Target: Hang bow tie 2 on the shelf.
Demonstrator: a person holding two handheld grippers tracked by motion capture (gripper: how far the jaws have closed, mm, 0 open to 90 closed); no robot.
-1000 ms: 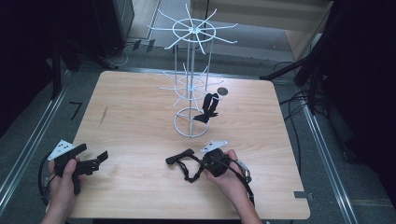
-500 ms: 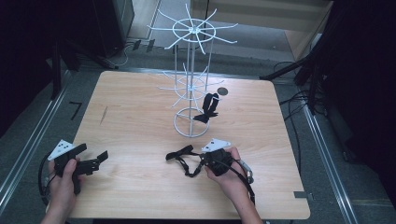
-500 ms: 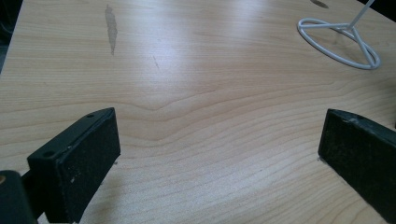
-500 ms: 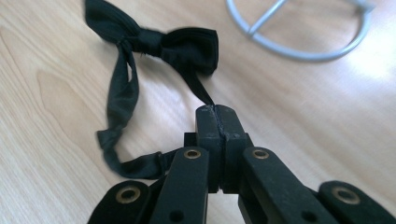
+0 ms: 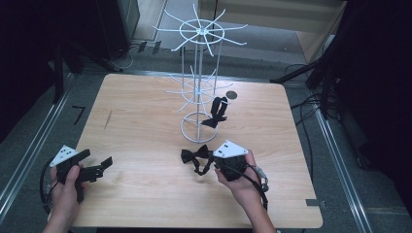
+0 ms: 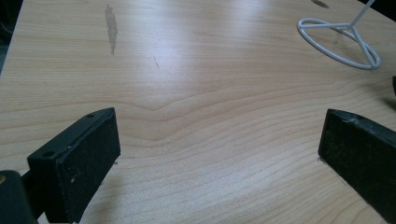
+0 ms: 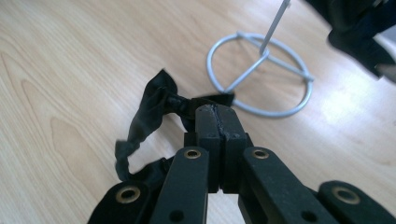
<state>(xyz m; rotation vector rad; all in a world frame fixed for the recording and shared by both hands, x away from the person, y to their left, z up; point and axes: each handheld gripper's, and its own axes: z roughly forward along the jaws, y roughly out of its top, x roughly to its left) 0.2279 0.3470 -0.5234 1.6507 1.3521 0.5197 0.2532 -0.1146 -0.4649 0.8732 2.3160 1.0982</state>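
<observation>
Now right gripper (image 5: 210, 160) jaws clamped on bow tie (image 5: 194, 156), long axis left-right; left gripper (image 5: 99, 166) jaws apart

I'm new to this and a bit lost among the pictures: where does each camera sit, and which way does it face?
High view: above the person's side, looking down on the table; both hands show, holding the left tool and right tool.
Left gripper view: rides the left tool, facing bare wood between open jaws.
Right gripper view: rides the right tool, shut on the black bow tie.
All share the white wire stand.
</observation>
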